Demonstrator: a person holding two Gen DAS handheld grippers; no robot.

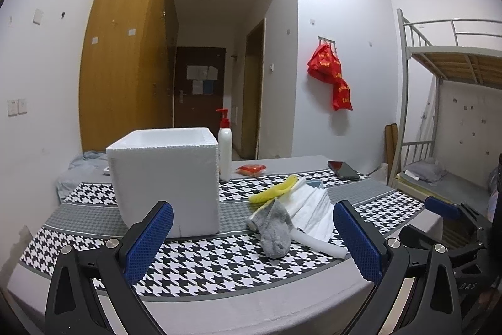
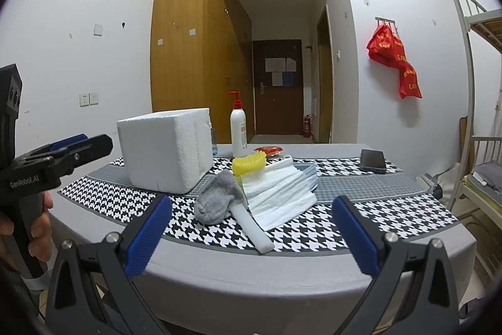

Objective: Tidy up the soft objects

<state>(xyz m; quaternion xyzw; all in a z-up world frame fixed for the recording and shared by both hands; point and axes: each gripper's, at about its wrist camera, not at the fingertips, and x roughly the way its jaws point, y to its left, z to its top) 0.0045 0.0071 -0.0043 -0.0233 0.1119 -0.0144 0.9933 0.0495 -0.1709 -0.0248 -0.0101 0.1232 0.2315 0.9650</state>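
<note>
left gripper [image 1: 252,236]: black frame, blue textured finger pads, silver screws
right gripper [image 2: 252,233]: same black frame, blue ribbed pads, silver screws
marking: "GenRobot.AI" in white on left gripper's side
hand [image 2: 37,228]: grips black handle

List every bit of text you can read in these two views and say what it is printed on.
"GenRobot.AI": on the black body of the left gripper, seen in the right wrist view.
"DAS": faint letters on the right gripper body, low in the left wrist view; possibly partial.
Red bags on the wall: yellow print, too blurred to read.
Pump bottle: label too small to read.
Papers on the door: unreadable.
</note>
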